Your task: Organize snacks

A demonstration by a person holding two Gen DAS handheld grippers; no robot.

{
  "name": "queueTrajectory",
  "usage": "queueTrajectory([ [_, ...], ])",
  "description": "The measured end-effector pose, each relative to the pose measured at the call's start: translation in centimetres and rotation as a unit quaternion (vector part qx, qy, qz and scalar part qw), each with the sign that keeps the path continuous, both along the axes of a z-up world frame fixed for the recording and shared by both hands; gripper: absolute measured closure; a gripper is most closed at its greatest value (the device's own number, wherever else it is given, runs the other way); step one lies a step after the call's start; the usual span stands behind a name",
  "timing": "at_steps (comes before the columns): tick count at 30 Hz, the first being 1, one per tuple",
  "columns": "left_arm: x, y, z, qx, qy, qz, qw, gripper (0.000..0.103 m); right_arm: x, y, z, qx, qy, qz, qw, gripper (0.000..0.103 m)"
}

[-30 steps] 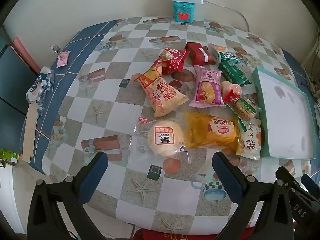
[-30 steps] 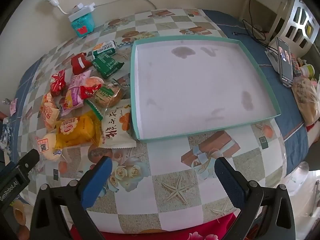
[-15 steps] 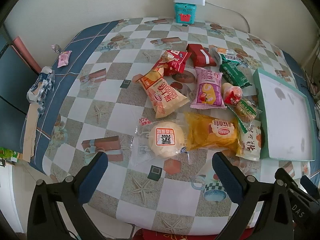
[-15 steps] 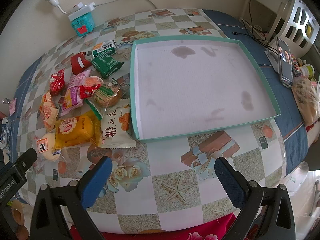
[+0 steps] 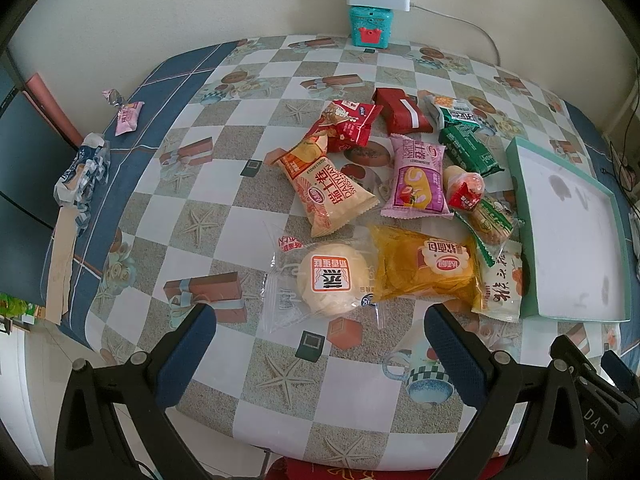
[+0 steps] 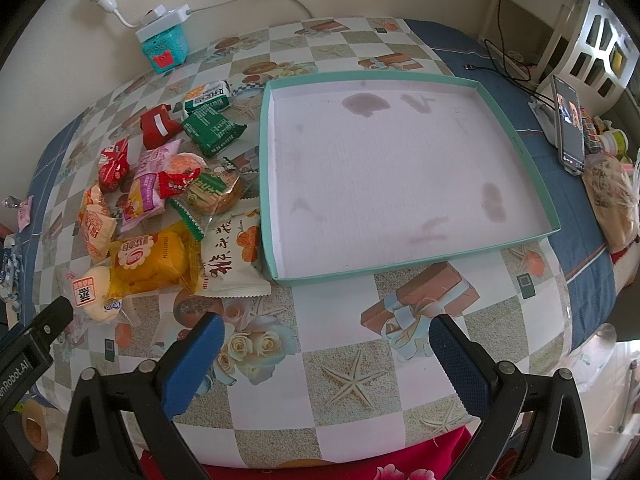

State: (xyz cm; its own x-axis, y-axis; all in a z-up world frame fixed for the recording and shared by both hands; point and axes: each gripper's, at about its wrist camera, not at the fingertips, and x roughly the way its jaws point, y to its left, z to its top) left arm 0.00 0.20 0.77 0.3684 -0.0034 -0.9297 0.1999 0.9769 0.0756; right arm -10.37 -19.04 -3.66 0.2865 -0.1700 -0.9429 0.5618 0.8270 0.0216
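The left gripper [image 5: 320,320] hangs above the near edge of the table [image 5: 240,184], its blue-padded fingers [image 5: 188,356] spread wide with nothing between them and touching nothing. At 12 o'clock from it, just beyond the fingertips, lies a round pale cake in a clear wrapper [image 5: 332,284]. A yellow bread packet [image 5: 428,268] sits at 1 o'clock, touching the cake's wrapper. Farther off at 12 o'clock lie an orange-and-cream Swiss roll bag [image 5: 328,192], a pink roll packet [image 5: 416,180] and a red snack pouch [image 5: 348,124].

The right gripper [image 6: 326,334] also hovers over the near table edge, fingers [image 6: 460,368] wide apart and empty. A shallow teal-rimmed tray [image 6: 516,136] with a stained white floor and nothing in it lies at 12 o'clock from this gripper. The snacks are heaped on the table from 10 to 11 o'clock, all outside the tray; a white pastry packet [image 6: 232,256] rests against the tray's left wall. A green wafer packet [image 6: 212,128] lies at the heap's far end. A phone [image 6: 568,124] stands propped at 2 o'clock.
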Motion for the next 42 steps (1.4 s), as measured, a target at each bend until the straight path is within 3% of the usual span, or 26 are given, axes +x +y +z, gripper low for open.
queueTrajectory([
  [42,-0.06,-0.04,-0.02,0.0,-0.001,0.001,1.0,0.0,0.2,0.29,-0.08,-0.002,0.0,0.006,1.0,0.0],
])
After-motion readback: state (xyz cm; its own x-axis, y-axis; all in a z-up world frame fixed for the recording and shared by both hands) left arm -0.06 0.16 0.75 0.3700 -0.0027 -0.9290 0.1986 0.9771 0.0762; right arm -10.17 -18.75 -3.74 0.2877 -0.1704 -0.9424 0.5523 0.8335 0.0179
